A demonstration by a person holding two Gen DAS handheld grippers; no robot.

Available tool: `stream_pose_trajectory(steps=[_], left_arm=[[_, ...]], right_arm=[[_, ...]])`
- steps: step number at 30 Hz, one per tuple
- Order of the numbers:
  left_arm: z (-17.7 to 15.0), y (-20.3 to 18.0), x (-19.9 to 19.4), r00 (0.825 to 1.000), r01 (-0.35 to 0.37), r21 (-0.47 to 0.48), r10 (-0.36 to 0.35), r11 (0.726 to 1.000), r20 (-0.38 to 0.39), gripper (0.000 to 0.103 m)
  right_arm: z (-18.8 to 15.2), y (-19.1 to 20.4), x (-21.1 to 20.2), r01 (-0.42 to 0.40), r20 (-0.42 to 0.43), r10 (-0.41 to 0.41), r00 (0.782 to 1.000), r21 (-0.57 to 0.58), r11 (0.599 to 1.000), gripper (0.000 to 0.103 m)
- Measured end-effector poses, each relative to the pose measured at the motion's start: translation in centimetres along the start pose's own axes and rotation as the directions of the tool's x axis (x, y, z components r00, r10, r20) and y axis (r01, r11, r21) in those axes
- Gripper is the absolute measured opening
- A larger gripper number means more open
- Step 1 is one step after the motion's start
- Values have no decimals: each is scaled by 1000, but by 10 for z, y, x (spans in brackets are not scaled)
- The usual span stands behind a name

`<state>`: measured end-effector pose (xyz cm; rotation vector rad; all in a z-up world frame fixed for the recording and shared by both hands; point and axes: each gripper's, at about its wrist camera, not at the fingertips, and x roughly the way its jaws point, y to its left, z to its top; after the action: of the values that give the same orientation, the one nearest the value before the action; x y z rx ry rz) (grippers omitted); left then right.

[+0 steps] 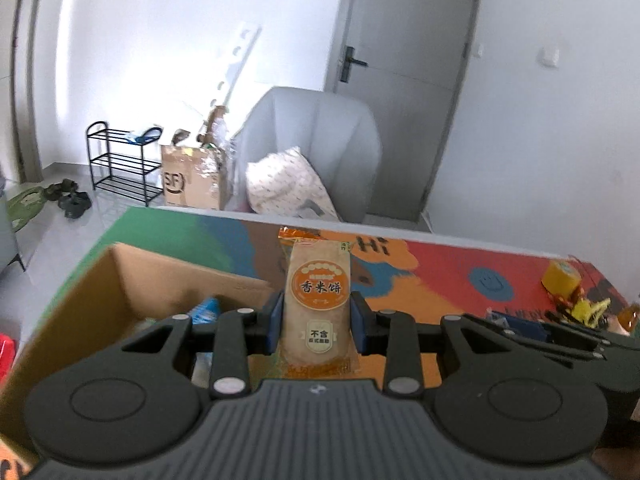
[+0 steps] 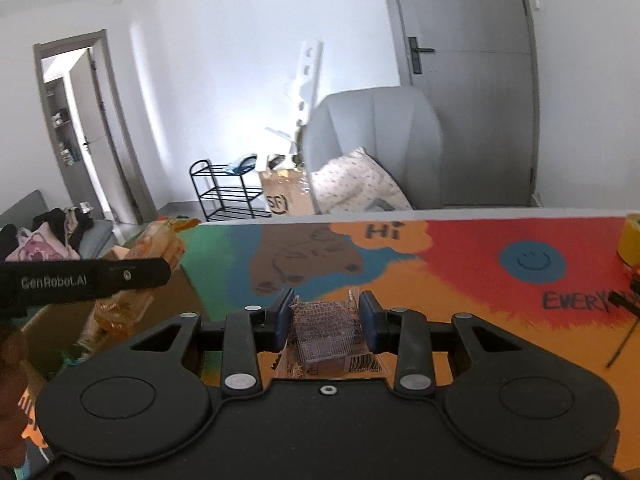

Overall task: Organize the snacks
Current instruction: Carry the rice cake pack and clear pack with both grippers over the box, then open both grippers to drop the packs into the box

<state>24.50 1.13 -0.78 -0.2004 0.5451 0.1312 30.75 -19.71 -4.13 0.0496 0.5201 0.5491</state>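
Left gripper [image 1: 317, 322] clamped on an orange rice cracker pack [image 1: 318, 300], held upright above the table, just right of the open cardboard box [image 1: 80, 308]. Right gripper [image 2: 327, 322] clamped on a second snack pack [image 2: 330, 336], printed back side up, crumpled between the blue pads [image 2: 370, 318]. Table [image 2: 460, 280] has a painted top: green, blue, brown, orange, red, with "Hi" and a smiley. Yellow tape roll [image 1: 560, 276] at the far right edge, small clutter near it. Behind the table: grey armchair [image 1: 320, 148] with a patterned pillow [image 1: 288, 188], taped shipping carton [image 1: 192, 180], black shoe rack [image 1: 120, 160], grey door [image 1: 404, 64], white walls.
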Motion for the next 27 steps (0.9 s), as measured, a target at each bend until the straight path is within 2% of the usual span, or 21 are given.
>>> stream_pose_trajectory(steps=[12,22,27], left_arm=[[10,55,-23,997,-62,-64,64,996,42,33],[3,95,-18,996,-83,-130,86,988,21,33],[0,113,-19,995,-91,-160,95,983,15,45]], right_arm=[[12,51,10,-62,19,63,998,-66,996,33],[18,86,20,-73,19,76,997,-109,991,33],[20,101,27,-88,12,90,996,-125,988,33]])
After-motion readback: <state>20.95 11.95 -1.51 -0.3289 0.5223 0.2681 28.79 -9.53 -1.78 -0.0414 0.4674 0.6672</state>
